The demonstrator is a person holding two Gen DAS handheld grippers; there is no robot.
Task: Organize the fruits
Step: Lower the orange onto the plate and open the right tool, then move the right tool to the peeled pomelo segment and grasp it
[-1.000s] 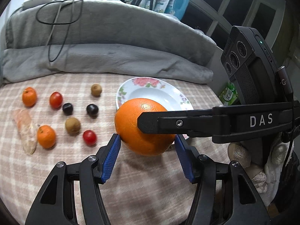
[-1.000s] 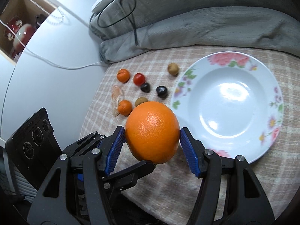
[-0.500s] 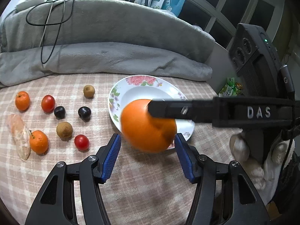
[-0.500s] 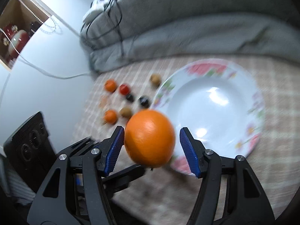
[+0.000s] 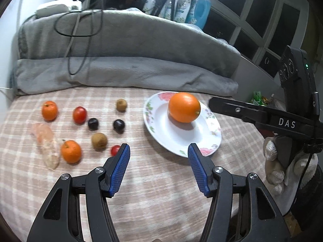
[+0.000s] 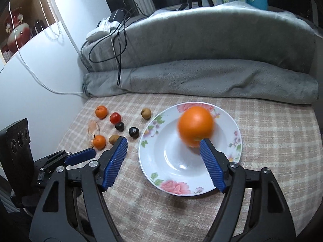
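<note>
One large orange (image 5: 184, 107) on plate (image 5: 157, 129) — seemingly nine pieces beside.

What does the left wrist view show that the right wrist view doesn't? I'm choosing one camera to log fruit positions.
Only the left wrist view shows a small red tomato beside the left gripper, and the gloved hand holding the right gripper.

Only the right wrist view shows the right gripper head-on, jaws opening with nothing between them, and a shelf with a red pot.

Both show the big orange on the flowered plate, and the small fruits on the checked cloth.
</note>
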